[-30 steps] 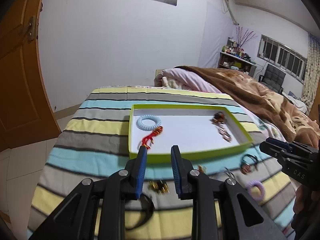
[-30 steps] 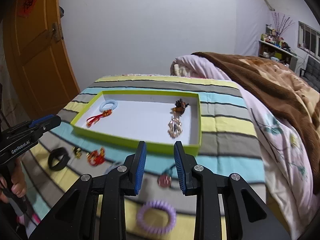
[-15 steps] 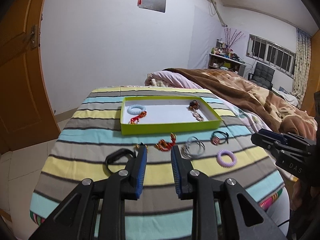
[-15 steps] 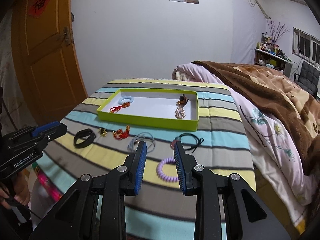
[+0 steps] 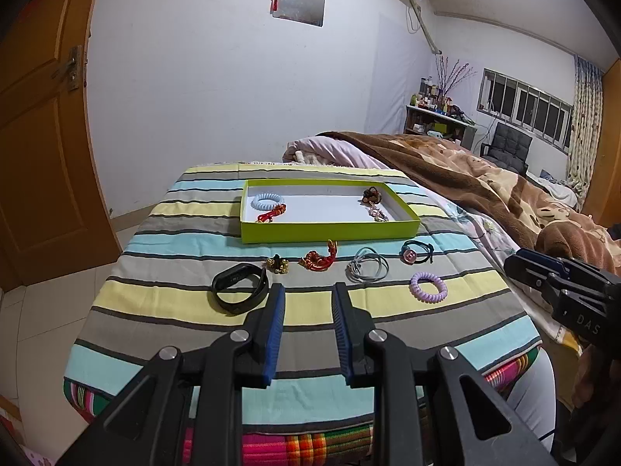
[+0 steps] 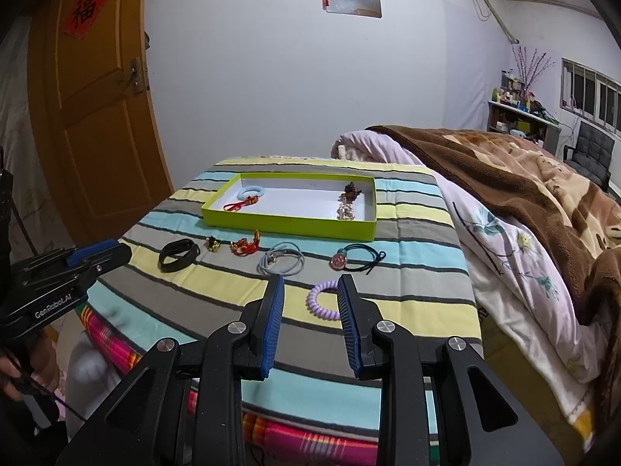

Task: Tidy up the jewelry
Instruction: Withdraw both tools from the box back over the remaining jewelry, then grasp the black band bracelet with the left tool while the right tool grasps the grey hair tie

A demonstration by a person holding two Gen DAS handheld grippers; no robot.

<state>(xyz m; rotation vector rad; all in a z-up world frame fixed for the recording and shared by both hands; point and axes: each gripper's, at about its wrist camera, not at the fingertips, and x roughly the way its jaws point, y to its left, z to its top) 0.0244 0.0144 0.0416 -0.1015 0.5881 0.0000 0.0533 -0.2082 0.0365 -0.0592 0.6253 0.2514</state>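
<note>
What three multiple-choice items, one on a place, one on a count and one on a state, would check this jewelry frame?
1. Where does the purple coil band lie?
A. inside the green box
B. on the striped cloth, nearer the camera than the box
C. on the brown blanket

2. How many pieces lie on the cloth outside the green box?
A. three
B. six
C. nine

3. How do the jaws of the left gripper and the right gripper stand?
A. both apart, with nothing between the pads
B. left shut on the black band
C. right shut on the purple coil band

Answers: 1 B, it rests on a yellow stripe outside the box. 2 B, six lie loose in front of the box. 3 A, only cloth and the band lying far beyond show through the gaps.
</note>
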